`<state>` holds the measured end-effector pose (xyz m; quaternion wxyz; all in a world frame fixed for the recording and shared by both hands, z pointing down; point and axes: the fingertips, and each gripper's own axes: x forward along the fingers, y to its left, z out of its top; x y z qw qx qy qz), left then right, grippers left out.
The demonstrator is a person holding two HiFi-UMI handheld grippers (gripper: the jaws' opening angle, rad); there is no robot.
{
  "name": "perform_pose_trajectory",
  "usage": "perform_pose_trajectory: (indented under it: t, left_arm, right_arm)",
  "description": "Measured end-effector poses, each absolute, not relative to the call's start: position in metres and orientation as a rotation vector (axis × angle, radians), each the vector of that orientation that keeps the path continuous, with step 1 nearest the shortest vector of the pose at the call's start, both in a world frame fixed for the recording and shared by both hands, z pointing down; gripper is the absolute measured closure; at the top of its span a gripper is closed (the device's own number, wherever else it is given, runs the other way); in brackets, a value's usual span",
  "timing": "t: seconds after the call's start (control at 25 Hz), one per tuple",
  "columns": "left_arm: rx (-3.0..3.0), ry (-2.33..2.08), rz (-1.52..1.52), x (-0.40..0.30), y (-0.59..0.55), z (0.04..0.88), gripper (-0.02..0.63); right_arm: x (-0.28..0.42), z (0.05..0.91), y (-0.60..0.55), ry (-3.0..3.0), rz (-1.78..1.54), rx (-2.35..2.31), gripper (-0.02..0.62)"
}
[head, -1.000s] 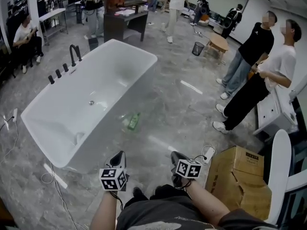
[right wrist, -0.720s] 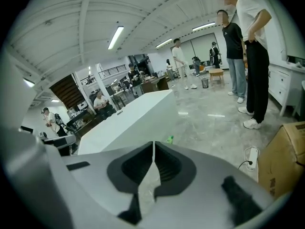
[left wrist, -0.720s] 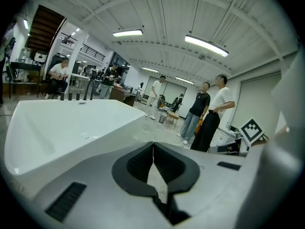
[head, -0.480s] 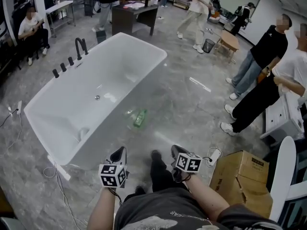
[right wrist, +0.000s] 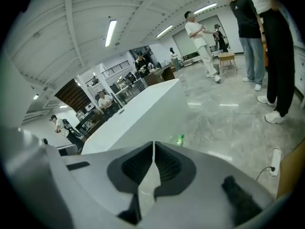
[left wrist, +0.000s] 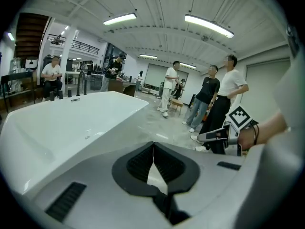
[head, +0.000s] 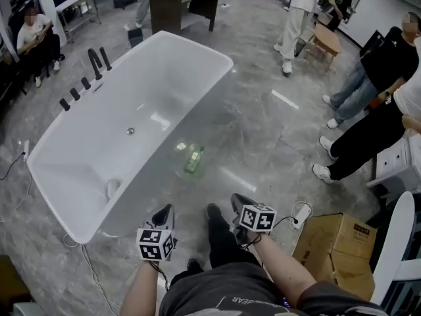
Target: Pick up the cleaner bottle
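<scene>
- Left hand-held gripper (head: 164,213) and right hand-held gripper (head: 239,205) are pressed together, empty.
- Cleaner bottle (head: 193,159), lying on the floor (head: 263,143) beside the bathtub (head: 112,150), could be knocked rolling unless jaws are spread first.

Grey marble floor (head: 263,130) gleaming, white bathtub (head: 85,176) filling ten o'clock, dark desk (head: 181,2) up at twelve, cardboard box (head: 335,249) at four, strip lights (left wrist: 209,25) glowing on the white ceiling.

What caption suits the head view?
Left gripper and right gripper, both shut, face a green bottle lying on the floor beside a white bathtub.
</scene>
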<state>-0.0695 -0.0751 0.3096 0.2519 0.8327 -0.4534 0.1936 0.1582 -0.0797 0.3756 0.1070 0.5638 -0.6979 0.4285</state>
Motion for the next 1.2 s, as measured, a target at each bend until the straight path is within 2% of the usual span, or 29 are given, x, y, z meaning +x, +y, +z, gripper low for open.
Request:
perform_pose_trajectory:
  t: [0.4, 0.6, 0.68, 0.92, 1.2]
  left_arm:
    - [2.172, -1.226, 0.645, -0.013, -0.191, 0.382, 0.593]
    - [2.107, -1.233, 0.707, -0.006, -0.23, 0.426, 0.592]
    - [2.081, -1.242, 0.708, -0.008, -0.246, 0.444, 0.592]
    - [2.028, -1.249, 0.73, -0.01, -0.253, 0.499, 0.592]
    - [2.025, -1.217, 0.723, -0.035, -0.229, 0.574, 0.592]
  right_arm:
    - [0.205, 0.464, -0.198, -1.934, 1.441, 1.58, 0.568]
    - [0.194, 0.515, -0.243, -1.911, 1.551, 1.473, 0.561]
    - [0.183, 0.537, -0.261, -1.917, 1.578, 1.429, 0.542]
    - [0.166, 0.597, -0.289, -1.856, 1.689, 1.417, 0.423]
    - [0.143, 0.682, -0.297, -1.768, 1.726, 1.549, 0.354]
